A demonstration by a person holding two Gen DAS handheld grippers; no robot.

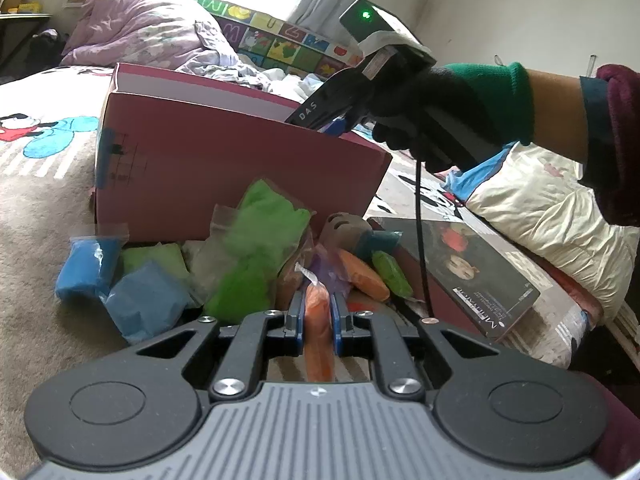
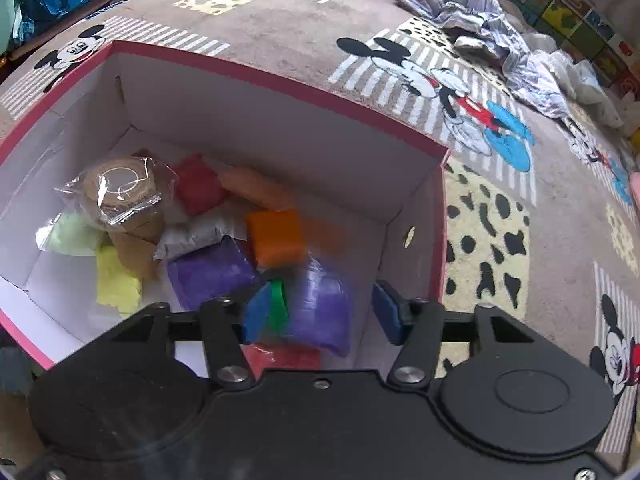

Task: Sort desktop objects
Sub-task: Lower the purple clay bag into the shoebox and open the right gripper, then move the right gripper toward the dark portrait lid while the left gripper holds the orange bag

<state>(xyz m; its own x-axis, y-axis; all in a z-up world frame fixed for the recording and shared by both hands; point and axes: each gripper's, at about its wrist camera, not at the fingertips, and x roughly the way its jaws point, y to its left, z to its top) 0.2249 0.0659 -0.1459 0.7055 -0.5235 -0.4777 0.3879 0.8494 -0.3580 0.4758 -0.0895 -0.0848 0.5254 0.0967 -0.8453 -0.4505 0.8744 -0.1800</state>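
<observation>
Bedroom scene, cartoon-print blanket as work surface. Left wrist view: left gripper clamps an orange packet out of the pile of packets beside the pink box, likely headed for it. Right wrist view: right gripper hangs over the box, jaws spread, a blurred purple packet between them, apparently dropping onto the packets inside.

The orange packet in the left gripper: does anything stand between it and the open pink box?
The orange packet is clamped in the left gripper. The pile of packets and the box's near wall lie ahead. The right gripper hangs open over the box.
</observation>
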